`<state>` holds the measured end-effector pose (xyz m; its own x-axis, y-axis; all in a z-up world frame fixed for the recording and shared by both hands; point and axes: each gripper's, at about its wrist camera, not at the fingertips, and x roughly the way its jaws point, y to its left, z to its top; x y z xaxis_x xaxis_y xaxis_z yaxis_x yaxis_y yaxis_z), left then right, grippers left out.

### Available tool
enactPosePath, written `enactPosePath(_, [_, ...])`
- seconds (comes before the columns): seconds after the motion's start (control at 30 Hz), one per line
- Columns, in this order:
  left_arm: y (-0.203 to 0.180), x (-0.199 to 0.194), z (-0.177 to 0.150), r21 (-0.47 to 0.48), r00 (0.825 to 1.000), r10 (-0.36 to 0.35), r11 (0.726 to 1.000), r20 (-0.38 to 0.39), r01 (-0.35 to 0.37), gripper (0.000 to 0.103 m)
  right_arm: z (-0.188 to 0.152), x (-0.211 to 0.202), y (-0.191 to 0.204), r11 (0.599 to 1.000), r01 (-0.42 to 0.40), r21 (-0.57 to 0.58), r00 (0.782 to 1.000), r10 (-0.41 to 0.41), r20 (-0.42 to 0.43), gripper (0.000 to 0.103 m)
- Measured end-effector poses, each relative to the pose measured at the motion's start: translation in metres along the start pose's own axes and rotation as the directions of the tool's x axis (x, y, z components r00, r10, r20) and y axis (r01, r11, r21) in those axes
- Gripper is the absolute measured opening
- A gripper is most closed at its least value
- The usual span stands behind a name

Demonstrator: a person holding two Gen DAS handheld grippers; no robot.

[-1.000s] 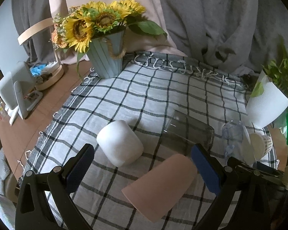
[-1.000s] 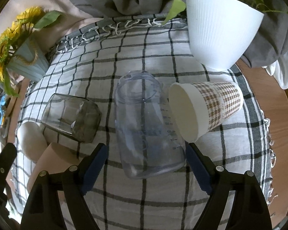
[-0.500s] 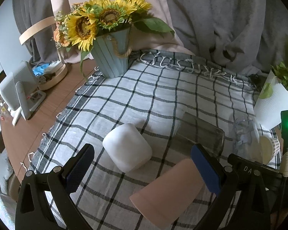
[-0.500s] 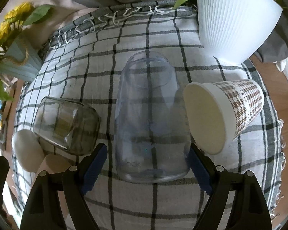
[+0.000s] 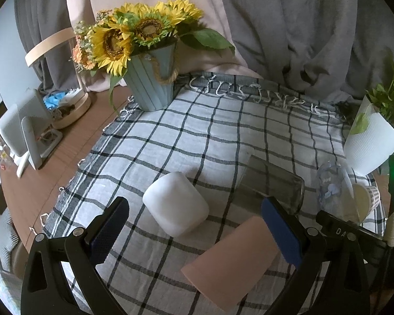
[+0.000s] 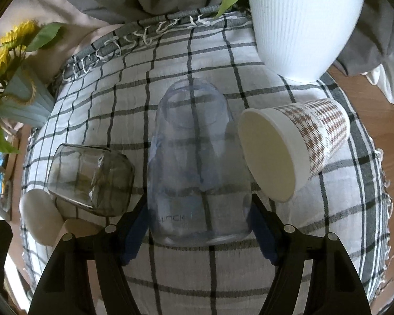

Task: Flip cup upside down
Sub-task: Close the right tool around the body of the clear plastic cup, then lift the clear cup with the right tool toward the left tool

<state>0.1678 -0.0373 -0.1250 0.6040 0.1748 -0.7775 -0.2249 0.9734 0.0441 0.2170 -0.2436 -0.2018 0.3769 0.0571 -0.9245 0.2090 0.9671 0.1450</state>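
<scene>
Several cups lie on their sides on a checked cloth [image 5: 197, 136]. A clear plastic cup [image 6: 197, 168] lies with its base toward me, between the open jaws of my right gripper [image 6: 198, 232], whose blue pads flank its base. It also shows in the left wrist view [image 5: 331, 189]. To its right lies a patterned paper cup [image 6: 291, 152], to its left a smoky glass [image 6: 92, 178]. My left gripper [image 5: 194, 231] is open over a white cup [image 5: 176, 207] and a pink cup [image 5: 231, 262].
A sunflower pot [image 5: 149, 89] stands at the cloth's far left corner. A white plant pot [image 6: 299, 23] stands at the far right, close behind the paper cup. The bare wooden table [image 5: 65, 152] lies to the left with a grey device and a round tray.
My right gripper has moved forward so that its jaws now flank the clear cup's base. The left gripper has drifted slightly and stays open.
</scene>
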Motion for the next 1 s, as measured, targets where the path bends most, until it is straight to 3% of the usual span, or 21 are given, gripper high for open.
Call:
enactPosePath(0.6, [0.017,-0.029,-0.021,0.046,1.000,0.007,0.999,0.008,-0.008,0.103,-0.054,-0.034,0.004,1.000,0.024,-0.016,0.999,-0.023,0.025,0.072])
enactPosePath(1.0, [0.029,-0.068,-0.035,0.058,0.999,0.003,0.998,0.036,-0.005,0.103,-0.079,-0.090,0.006,0.999,0.029,-0.021,0.992,-0.026,0.127,0.071])
